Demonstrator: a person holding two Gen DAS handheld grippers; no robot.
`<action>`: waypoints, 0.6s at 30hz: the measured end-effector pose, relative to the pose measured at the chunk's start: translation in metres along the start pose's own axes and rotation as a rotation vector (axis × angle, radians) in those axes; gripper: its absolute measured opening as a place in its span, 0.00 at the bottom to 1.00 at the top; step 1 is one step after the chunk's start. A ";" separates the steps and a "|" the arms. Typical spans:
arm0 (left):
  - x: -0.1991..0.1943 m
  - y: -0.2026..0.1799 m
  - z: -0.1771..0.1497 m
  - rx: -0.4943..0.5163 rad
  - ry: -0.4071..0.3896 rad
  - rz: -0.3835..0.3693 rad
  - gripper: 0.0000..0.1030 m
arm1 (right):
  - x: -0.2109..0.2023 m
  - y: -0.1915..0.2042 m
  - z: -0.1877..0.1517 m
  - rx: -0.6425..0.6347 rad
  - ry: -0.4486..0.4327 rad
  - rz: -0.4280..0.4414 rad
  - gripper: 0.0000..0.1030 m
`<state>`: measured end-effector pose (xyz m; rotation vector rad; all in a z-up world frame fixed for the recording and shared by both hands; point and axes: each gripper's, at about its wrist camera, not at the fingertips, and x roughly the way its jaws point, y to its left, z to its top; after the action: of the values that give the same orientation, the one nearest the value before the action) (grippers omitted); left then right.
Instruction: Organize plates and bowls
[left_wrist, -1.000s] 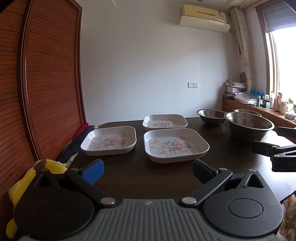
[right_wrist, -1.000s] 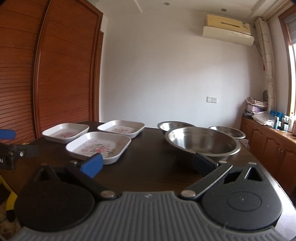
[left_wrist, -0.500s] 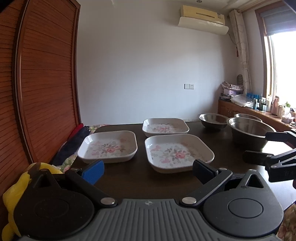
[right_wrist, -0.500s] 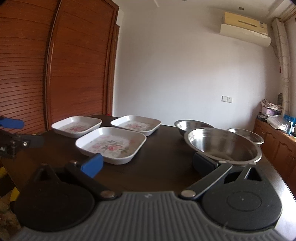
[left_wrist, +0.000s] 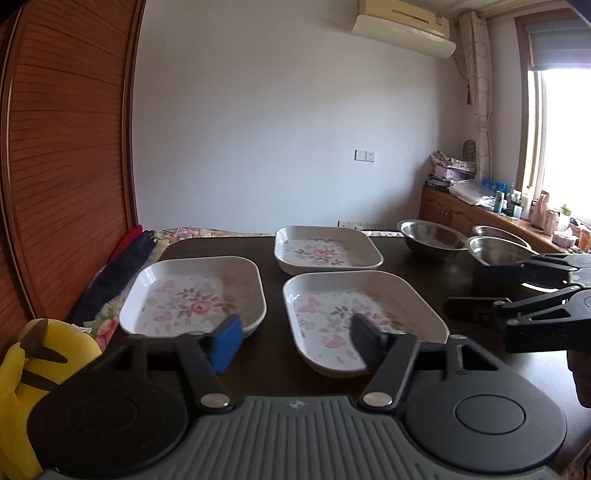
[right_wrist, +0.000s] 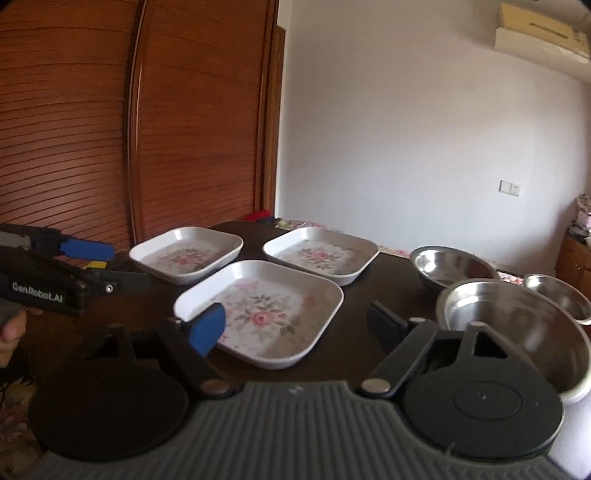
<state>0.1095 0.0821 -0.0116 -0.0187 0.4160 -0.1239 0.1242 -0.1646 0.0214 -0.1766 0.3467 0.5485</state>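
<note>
Now | three floral plates (left_wrist: 364, 321) bare | three steel bowls (right_wrist: 517, 332) hold nothing

A lived-in room of a home: a dark wooden worktop (left_wrist: 436, 280) carries floral plates (left_wrist: 195, 291) and steel bowls (left_wrist: 430, 236). Slatted wooden doors (left_wrist: 62, 155) fill the left; an air conditioner (left_wrist: 402, 27) hangs on the far wall, a curtained window (left_wrist: 561, 136) and cluttered sideboard (left_wrist: 465, 214) on the right.

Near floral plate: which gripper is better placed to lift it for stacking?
Probably the left gripper: its open fingers already straddle the near floral plate's front edge. The right gripper, also open, sits between that plate and the large steel bowl.
</note>
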 end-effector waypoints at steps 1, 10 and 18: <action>0.003 0.001 0.001 -0.003 0.005 -0.002 0.85 | 0.005 -0.002 0.001 -0.001 0.014 0.003 0.71; 0.028 0.006 0.007 -0.017 0.062 -0.040 0.67 | 0.040 -0.020 0.000 0.033 0.122 0.035 0.54; 0.042 0.002 0.006 0.017 0.085 -0.042 0.59 | 0.052 -0.027 0.003 0.061 0.156 0.055 0.43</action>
<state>0.1502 0.0786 -0.0235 -0.0056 0.4994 -0.1696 0.1814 -0.1618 0.0067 -0.1519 0.5205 0.5788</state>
